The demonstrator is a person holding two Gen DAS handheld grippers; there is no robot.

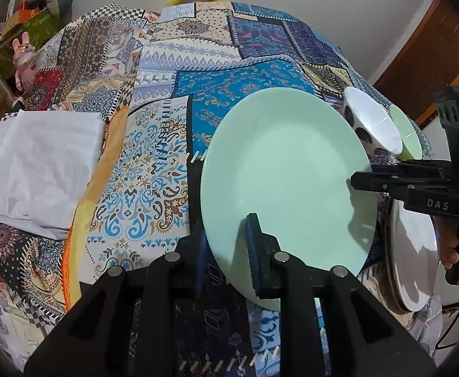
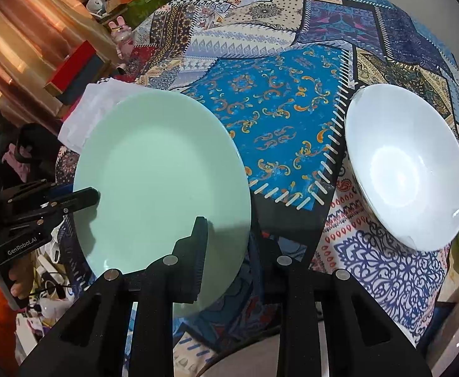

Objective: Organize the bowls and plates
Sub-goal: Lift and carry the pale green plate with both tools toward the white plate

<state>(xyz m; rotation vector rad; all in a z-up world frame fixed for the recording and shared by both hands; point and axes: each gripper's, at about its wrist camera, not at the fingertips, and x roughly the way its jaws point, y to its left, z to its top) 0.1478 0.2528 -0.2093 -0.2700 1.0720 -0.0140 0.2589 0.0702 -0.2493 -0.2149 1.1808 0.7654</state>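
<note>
Left wrist view: left claw (image 1: 229, 245) and right claw (image 2: 229, 251) each clamp opposite rims of the green plate (image 1: 286, 172), held above the patchwork bedspread (image 1: 154, 163); white bowl (image 2: 405, 169) near its right edge.
</note>
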